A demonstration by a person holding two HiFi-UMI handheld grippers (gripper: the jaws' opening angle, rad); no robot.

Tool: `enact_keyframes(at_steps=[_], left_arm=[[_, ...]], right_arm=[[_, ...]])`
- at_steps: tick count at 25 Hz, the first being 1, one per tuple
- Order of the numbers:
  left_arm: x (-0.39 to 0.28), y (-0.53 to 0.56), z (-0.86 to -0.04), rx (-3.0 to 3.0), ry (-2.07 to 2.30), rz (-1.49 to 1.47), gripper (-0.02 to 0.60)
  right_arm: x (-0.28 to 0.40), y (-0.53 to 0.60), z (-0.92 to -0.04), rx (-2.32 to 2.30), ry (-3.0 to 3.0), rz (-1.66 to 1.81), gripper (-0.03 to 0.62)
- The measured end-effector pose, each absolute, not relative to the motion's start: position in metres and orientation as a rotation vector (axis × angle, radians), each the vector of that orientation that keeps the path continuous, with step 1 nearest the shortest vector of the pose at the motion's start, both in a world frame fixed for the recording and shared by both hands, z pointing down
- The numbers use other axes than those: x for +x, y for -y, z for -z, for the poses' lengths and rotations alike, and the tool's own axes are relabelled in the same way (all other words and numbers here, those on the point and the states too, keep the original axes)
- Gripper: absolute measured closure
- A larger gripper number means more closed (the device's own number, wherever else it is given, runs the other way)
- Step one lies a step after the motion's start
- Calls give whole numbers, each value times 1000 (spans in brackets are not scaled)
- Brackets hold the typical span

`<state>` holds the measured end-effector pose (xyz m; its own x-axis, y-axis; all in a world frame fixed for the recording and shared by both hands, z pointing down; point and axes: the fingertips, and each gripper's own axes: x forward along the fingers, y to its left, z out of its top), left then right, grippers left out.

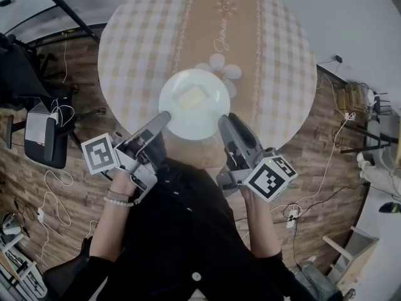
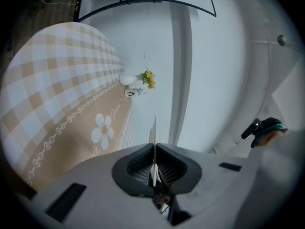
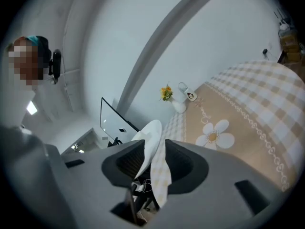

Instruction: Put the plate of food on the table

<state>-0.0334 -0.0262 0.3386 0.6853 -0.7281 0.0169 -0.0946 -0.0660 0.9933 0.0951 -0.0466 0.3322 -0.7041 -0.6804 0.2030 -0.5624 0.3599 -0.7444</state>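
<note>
Plate (image 1: 188,121) with pale food (image 1: 192,97), rim (image 2: 154,132) tight in left tool (image 1: 166,115), right tool (image 1: 222,119) wide.

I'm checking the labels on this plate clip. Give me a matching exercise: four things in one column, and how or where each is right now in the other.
Things:
1. plate
2. left gripper
3. right gripper
4. vase

States or places:
A. at the far end of the table, holding yellow flowers
B. fingers apart, with the plate rim between them
C. white, carrying a pale yellow piece of food
D. fingers closed on the plate rim

Pairs: 1-C, 2-D, 3-B, 4-A
</note>
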Motion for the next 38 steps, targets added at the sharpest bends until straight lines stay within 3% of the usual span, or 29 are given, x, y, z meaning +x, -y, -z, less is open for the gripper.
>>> enact_keyframes(at_steps=[15,38], left_arm=[[-48,51,-341,1589,636,532,569],[-51,59,-364,1590,581,447,569]], right_arm=[[71,57,-342,-1138,-2350,1366,545],[68,55,-366,-1248,-2275,1401,549]])
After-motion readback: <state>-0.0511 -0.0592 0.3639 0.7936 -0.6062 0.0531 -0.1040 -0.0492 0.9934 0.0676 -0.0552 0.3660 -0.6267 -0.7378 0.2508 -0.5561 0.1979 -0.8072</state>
